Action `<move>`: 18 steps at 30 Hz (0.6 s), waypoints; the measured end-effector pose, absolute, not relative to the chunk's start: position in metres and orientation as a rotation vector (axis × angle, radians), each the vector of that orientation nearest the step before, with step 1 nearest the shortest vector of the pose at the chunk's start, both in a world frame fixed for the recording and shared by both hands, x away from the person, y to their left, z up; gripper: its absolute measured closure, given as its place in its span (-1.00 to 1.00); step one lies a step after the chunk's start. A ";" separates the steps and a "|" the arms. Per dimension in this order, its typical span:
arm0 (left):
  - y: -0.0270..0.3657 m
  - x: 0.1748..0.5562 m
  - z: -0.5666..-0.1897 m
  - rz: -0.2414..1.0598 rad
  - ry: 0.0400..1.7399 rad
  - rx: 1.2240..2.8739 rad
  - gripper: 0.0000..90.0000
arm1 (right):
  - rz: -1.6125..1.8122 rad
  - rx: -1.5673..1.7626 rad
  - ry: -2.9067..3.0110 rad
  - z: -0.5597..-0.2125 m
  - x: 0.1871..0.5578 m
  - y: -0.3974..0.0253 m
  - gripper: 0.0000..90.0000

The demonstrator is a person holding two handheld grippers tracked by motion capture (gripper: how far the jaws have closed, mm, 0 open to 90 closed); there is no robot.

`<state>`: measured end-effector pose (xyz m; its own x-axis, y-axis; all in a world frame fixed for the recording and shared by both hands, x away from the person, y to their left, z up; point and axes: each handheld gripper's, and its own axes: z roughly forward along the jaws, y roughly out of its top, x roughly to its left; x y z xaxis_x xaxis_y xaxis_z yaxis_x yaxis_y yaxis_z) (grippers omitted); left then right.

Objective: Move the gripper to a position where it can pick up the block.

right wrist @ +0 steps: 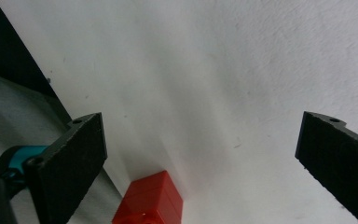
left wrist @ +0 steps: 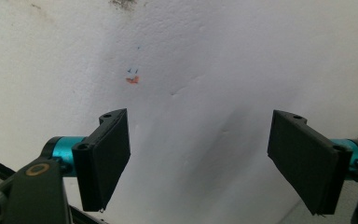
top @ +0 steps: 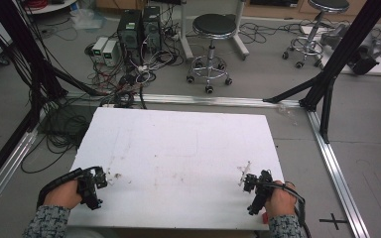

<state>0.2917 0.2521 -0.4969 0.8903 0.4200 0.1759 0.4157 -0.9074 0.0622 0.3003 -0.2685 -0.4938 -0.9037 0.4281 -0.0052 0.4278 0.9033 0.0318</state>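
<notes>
The white surface (top: 178, 148) spreads wide before me, scuffed and faintly stained. My left gripper (left wrist: 198, 158) hovers at its near left corner, jaws spread wide with nothing between them. My right gripper (right wrist: 200, 158) sits at the near right edge, jaws likewise gaping and empty. Just below them a red block (right wrist: 151, 198) lies at the surface's edge, cut off by the frame. A tiny orange mark (left wrist: 132, 80) is too small to identify.
</notes>
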 end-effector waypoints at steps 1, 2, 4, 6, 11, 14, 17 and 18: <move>0.252 0.292 -0.497 0.289 0.666 3.036 -0.53 | 0.056 0.662 3.053 -0.491 0.299 -0.270 -0.98; 0.252 0.292 -0.497 0.289 0.666 3.036 -0.53 | 0.056 0.662 3.053 -0.491 0.299 -0.270 -0.98; 0.252 0.291 -0.497 0.288 0.674 3.031 -0.53 | 0.077 0.647 3.061 -0.488 0.300 -0.273 -0.98; 0.251 0.291 -0.496 0.295 0.671 3.030 -0.53 | 0.102 0.659 3.057 -0.484 0.299 -0.278 -0.98; 0.251 0.291 -0.494 0.308 0.668 3.026 -0.53 | 0.170 0.621 3.052 -0.468 0.296 -0.294 -0.98; 0.251 0.290 -0.494 0.311 0.667 3.026 -0.53 | 0.193 0.607 3.047 -0.462 0.294 -0.300 -0.98; 0.250 0.290 -0.494 0.301 0.666 3.023 -0.53 | 0.214 0.501 3.075 -0.455 0.288 -0.312 -0.98; 0.250 0.290 -0.494 0.301 0.666 3.023 -0.53 | 0.214 0.501 3.075 -0.455 0.288 -0.312 -0.98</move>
